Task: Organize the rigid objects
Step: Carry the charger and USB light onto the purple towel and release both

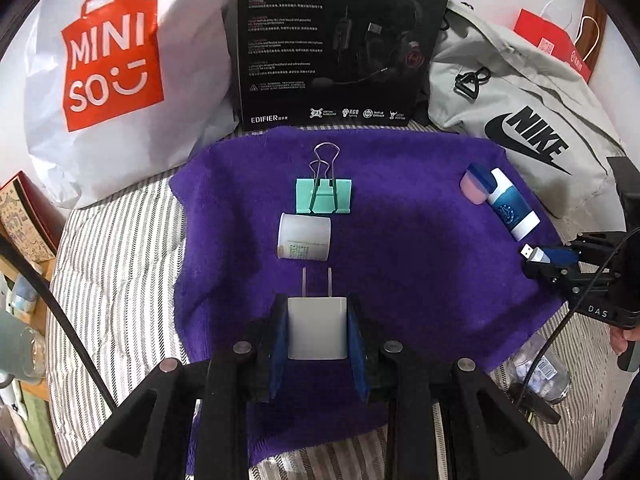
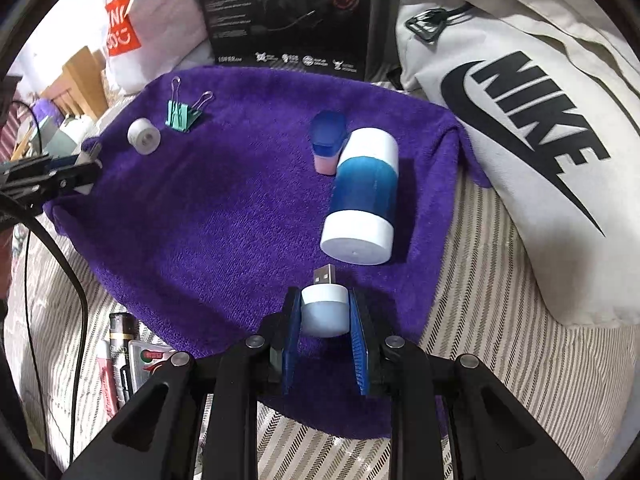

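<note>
My left gripper (image 1: 318,306) is shut on a white plug charger (image 1: 317,328), prongs pointing forward, just above the purple towel (image 1: 420,280). Ahead of it lie a small white jar (image 1: 305,237) and a green binder clip (image 1: 324,194). My right gripper (image 2: 325,296) is shut on a small white and light-blue USB light (image 2: 324,311), low over the towel's (image 2: 224,216) near edge. Close ahead lie a blue and white bottle (image 2: 362,196) and a small blue and pink case (image 2: 328,142). The right gripper also shows at the right in the left wrist view (image 1: 538,258).
A Miniso bag (image 1: 108,76), a black Edifier box (image 1: 340,44) and a grey Nike bag (image 1: 532,116) stand behind the towel. The towel lies on striped bedding (image 1: 116,264). Tubes and small packs (image 2: 124,356) lie left of the towel. A cable (image 2: 68,264) hangs at left.
</note>
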{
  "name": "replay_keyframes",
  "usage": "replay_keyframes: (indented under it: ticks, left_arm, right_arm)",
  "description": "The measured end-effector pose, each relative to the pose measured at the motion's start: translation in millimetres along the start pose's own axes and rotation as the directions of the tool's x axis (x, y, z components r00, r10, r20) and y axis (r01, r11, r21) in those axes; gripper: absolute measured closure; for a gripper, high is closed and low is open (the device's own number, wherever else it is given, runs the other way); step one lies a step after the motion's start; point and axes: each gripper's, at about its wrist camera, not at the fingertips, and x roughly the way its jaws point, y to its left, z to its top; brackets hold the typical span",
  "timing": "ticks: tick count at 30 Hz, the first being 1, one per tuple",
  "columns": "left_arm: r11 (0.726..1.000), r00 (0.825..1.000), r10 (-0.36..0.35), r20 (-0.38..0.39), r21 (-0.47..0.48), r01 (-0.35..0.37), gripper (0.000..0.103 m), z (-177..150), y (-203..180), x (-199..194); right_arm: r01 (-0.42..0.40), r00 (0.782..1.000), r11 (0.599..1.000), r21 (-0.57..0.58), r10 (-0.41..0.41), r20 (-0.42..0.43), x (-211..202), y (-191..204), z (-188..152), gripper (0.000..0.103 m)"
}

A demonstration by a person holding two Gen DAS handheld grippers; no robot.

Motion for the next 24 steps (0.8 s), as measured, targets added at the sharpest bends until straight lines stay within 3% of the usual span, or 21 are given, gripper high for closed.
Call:
replay_keyframes:
  ticks: [8, 11, 13, 15, 22, 24]
  left_arm:
    - [1.000, 1.000, 0.014, -0.026, 0.014, -0.014, 0.077, 6, -1, 12]
    - [1.000, 0.999, 0.017, -0.039, 0.024, -0.016, 0.077, 7, -2, 18]
    - [0.999, 0.999, 0.022, -0.047, 0.032, -0.020, 0.077, 7, -4, 22]
    - [0.999, 0.998, 0.025, -0.054, 0.033, -0.023, 0.077, 8, -4, 25]
    - [0.998, 0.998, 0.037, -0.058, 0.046, -0.035, 0.077, 8, -6, 28]
    - [0.998, 0.997, 0.044, -0.058, 0.052, -0.041, 0.077, 7, -7, 29]
  right_arm:
    - [-0.012, 1.000, 0.999, -0.036, 0.011, -0.015, 1, 2, 3, 0.078]
    - [-0.055, 0.998, 0.998, -0.034, 0.054, -0.034, 1, 2, 5, 0.069]
    - [-0.041, 0.999, 0.998, -0.038, 0.040, -0.034, 0, 3, 5, 0.066]
    - [-0.039, 0.999, 0.999, -0.034, 0.038, -0.027, -2, 5, 4, 0.057]
    - [-0.053, 0.999, 0.998, 0.024, 0.053, 0.014, -20, 2, -7, 0.053]
    - [-0.042, 0.999, 0.998, 0.042, 0.041, 0.034, -28, 0, -12, 0.046]
